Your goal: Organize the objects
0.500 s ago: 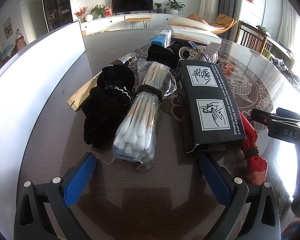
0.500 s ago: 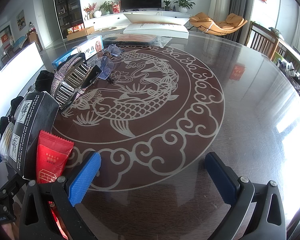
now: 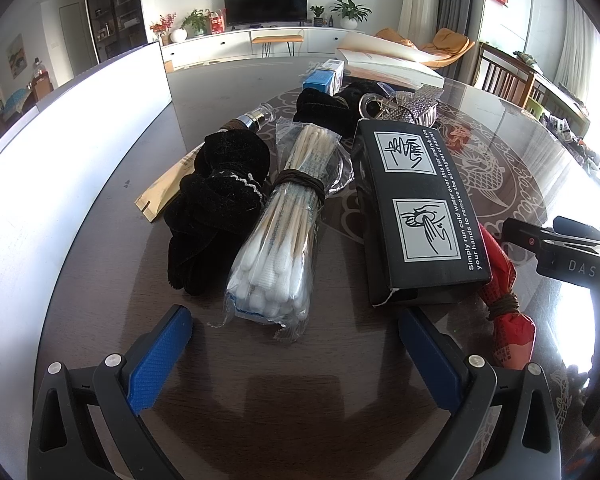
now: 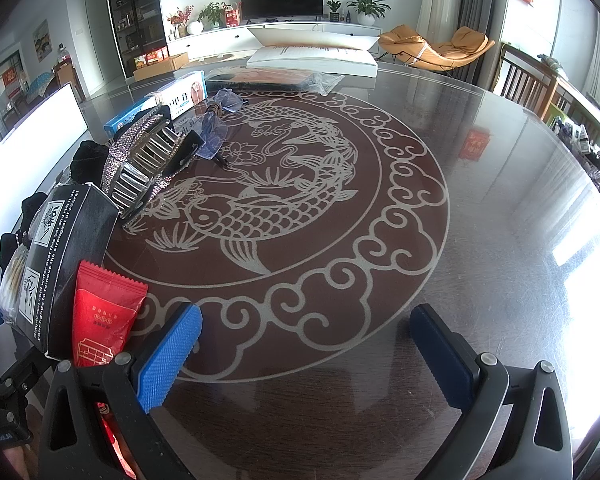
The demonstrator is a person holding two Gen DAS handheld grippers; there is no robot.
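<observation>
Both grippers hang over the dark glass table (image 4: 500,208) with jaws spread wide and nothing between them. Ahead of the left gripper (image 3: 296,354) lie, side by side, a black cloth (image 3: 216,208), a bag of cotton swabs (image 3: 280,240), a black box (image 3: 416,212) and a red packet (image 3: 508,312). The right gripper (image 4: 306,354) faces bare tabletop, with the red packet (image 4: 104,316) just beside its left finger.
</observation>
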